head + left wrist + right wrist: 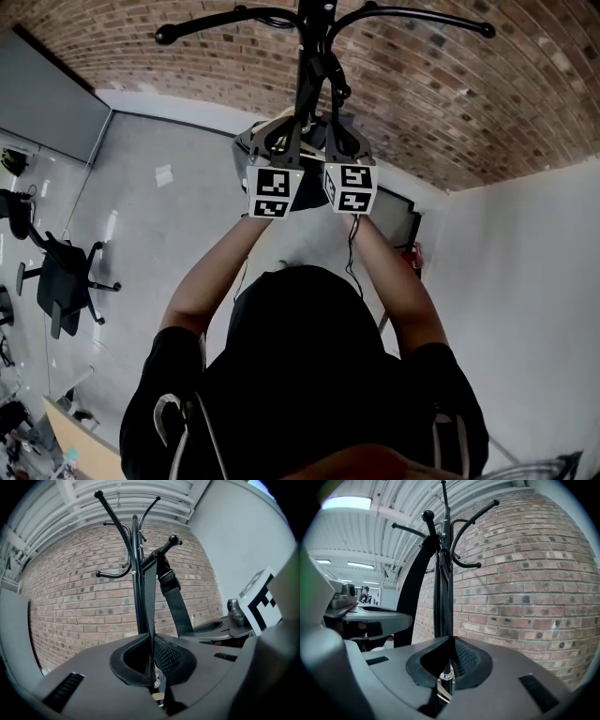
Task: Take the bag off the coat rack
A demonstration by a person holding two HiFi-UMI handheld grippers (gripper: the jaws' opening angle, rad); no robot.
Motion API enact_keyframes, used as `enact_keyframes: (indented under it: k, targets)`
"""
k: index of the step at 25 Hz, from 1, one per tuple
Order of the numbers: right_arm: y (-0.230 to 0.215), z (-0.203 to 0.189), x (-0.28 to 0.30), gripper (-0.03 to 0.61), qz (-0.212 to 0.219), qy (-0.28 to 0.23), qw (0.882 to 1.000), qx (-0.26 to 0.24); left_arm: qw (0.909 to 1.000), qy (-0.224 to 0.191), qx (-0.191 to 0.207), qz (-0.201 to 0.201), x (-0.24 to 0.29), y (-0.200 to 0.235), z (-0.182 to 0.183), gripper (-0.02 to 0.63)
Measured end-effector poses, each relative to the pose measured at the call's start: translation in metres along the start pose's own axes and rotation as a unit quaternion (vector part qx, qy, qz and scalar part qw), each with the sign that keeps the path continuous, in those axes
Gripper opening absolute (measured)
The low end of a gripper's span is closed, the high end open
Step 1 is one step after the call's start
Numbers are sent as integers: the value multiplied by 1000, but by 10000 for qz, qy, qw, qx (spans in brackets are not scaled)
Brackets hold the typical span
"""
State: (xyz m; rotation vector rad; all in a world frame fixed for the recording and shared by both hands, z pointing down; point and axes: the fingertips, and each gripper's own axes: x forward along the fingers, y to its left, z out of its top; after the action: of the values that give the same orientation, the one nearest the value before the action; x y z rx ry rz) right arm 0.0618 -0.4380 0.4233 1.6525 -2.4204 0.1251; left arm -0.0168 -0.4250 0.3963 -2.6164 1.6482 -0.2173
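Note:
A black coat rack (311, 56) stands against the brick wall, its curved hooks spreading out. The bag's black straps hang from its hooks. In the left gripper view one thin strap (150, 606) runs from a knobbed hook (172, 540) down into my left gripper (152, 641), which is shut on it. A wider strap (176, 602) with a buckle hangs beside it. My right gripper (451, 644) is shut on another thin strap (448, 616) close to the pole (438, 597). In the head view both grippers (281, 141) (337, 141) are raised side by side at the pole. The bag's body is mostly hidden behind them.
The brick wall (450, 84) curves behind the rack and a white wall (525, 281) lies to the right. A black office chair (66, 281) stands on the grey floor at left. A dark screen (398, 217) sits low beside the rack.

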Motion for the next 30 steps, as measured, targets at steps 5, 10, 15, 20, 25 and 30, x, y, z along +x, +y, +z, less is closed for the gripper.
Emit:
enact_keyframes:
  k: [5,10,15,20,25,30]
  targets:
    - [0,2,-12,23,105,-41,9999,96,9997,-63,-240,-45,-10,4,6,23]
    - [-12,15,-34,23,29,-226,9995,199,9993,-356,73,-127,-22,-3,24,23]
    - [-18,40,-57,23,-80,-582,9978,319,9976,-685,30,-103,-37,-2,52,23]
    - [-20,68,-79,23,-153,-929,9934,649,9960,-866,-186,-83,-52,6,76,23]
    - [-31,94,-107,23,-342,-1238,9879,866,9936,-1056,-344,-219,-68,6,99,23]
    - [-45,120,-137,22,-481,-1602,9811,978,9897,-1311,-470,-340,-83,3,126,23]
